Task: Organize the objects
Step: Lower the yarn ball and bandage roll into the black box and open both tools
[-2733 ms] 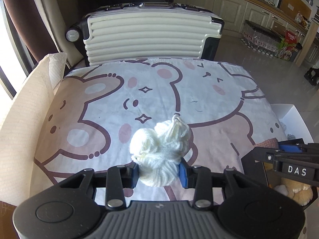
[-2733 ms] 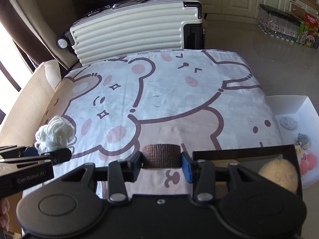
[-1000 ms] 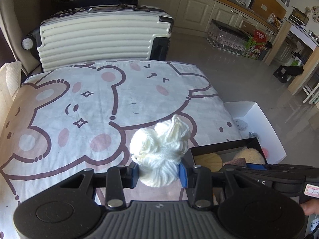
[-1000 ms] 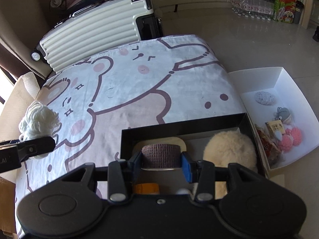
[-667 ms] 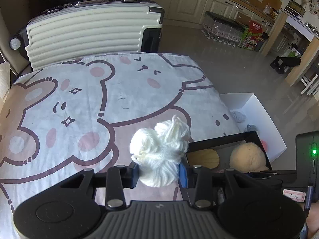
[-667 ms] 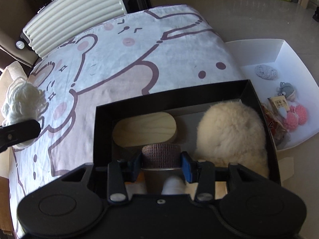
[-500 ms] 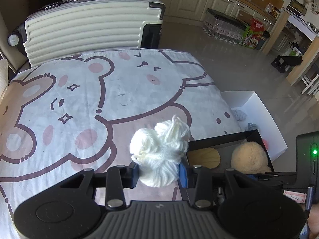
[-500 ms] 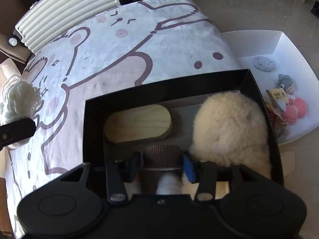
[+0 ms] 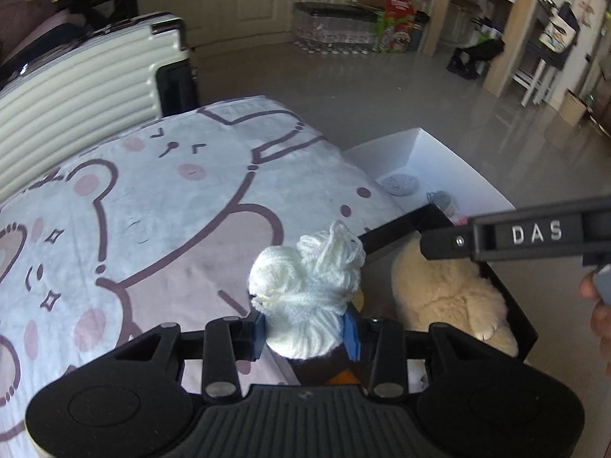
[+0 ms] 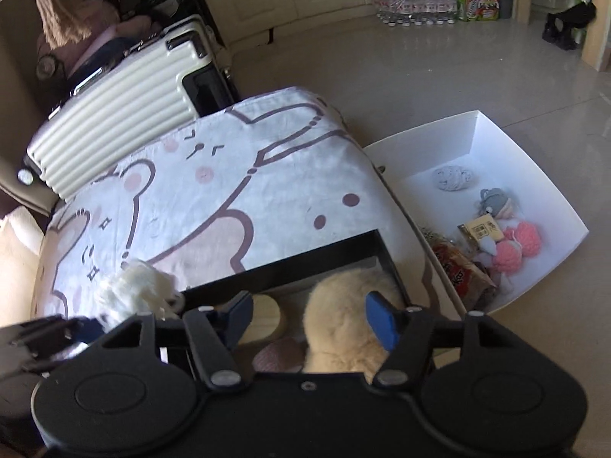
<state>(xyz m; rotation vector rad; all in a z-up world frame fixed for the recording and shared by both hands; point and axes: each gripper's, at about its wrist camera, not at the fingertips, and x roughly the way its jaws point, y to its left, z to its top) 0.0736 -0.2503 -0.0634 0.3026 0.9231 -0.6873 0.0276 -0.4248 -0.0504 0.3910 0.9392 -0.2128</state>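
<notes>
Two boxes sit at the near edge of the bear-print sheet (image 10: 229,191): the white tray (image 10: 534,168) on the floor keeps the loose trinkets, and the black box (image 10: 305,263) on the sheet is where I am collecting things. The cream plush (image 10: 343,305) already fills its right side, the wooden oval (image 10: 263,316) lies left. My right gripper (image 10: 309,324) hangs over the box with its jaws opening, nothing between them; the brown knit piece (image 10: 278,355) lies beneath. My left gripper (image 9: 303,330) clamps the white yarn ball (image 9: 305,286) just over the box's left rim, ready to drop it in.
</notes>
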